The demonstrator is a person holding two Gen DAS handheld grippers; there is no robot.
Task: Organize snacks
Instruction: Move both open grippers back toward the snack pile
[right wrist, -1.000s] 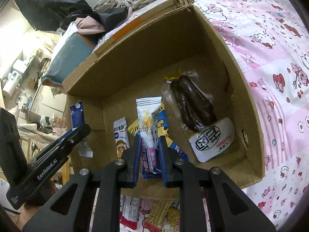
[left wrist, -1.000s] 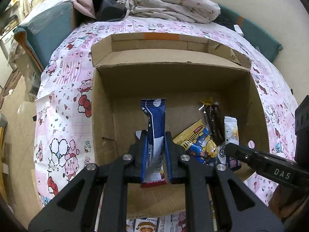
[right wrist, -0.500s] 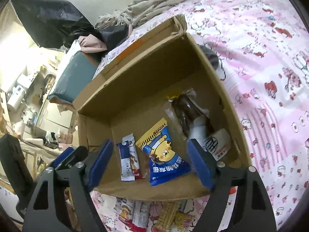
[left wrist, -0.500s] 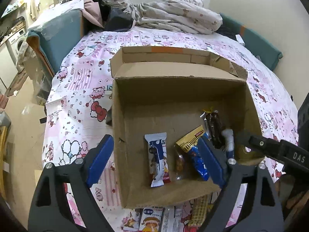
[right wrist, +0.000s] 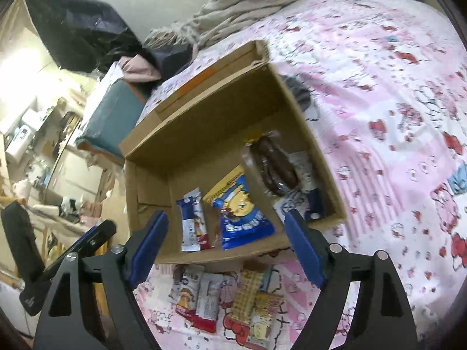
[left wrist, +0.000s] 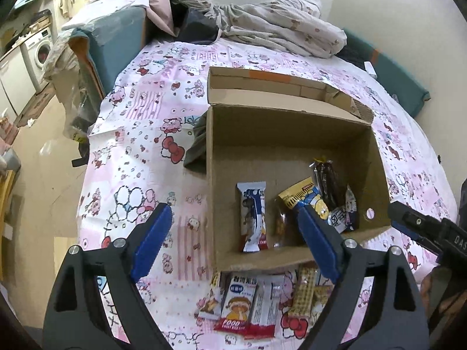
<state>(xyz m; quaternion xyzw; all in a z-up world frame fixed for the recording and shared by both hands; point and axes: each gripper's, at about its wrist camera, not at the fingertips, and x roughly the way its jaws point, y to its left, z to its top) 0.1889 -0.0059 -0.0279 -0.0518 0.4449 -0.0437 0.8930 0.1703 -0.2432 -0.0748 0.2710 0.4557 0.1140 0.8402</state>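
Left wrist view: the left tool [left wrist: 236,239] hangs with its blue-padded fingers wide apart and nothing between them, above the near edge of an open cardboard box [left wrist: 292,134] on a bed with a pink cartoon-print sheet [left wrist: 140,134]. Inside the box lie a blue-and-white snack bar [left wrist: 252,215], a blue-and-yellow snack bag [left wrist: 306,198] and a dark brown wrapped snack [left wrist: 325,180]. Several loose snack packets [left wrist: 251,300] lie on the sheet just in front of the box. The right tool's tip [left wrist: 420,224] shows at the right edge.

Right wrist view: the right tool [right wrist: 224,248] is also spread apart and empty, over the box's [right wrist: 204,134] near wall. The bar [right wrist: 192,221], bag [right wrist: 239,210] and brown snack [right wrist: 274,166] rest on the box floor; more packets [right wrist: 227,300] lie on the sheet [right wrist: 379,87] below.
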